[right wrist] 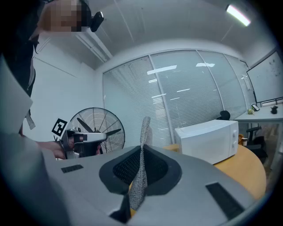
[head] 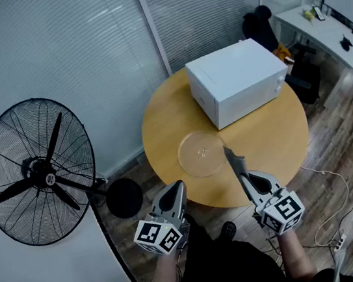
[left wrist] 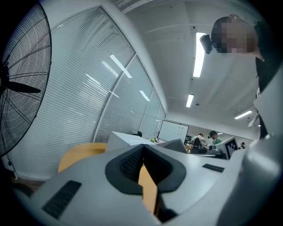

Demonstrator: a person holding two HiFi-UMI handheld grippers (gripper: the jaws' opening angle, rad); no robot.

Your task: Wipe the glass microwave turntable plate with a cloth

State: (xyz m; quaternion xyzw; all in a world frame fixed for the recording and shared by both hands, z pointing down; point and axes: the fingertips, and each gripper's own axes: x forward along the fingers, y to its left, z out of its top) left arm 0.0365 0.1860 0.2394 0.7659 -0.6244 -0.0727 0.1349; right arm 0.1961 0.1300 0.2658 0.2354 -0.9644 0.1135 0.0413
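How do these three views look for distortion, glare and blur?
Head view: sharp, evenly lit; the glass plate is faint against the table. Left gripper view: heavy fisheye, dark corners, ceiling light blown out. Right gripper view: same fisheye; cloth in the jaws is sharp.

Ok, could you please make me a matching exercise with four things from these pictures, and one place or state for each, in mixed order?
Things:
1 glass plate
2 cloth
3 microwave
4 fan

Places or states:
A stands beside the table, not on it
B pinched in the right gripper
C lies flat on the table
D white, stands on the table

Pairs: 1-C, 2-B, 3-D, 4-A
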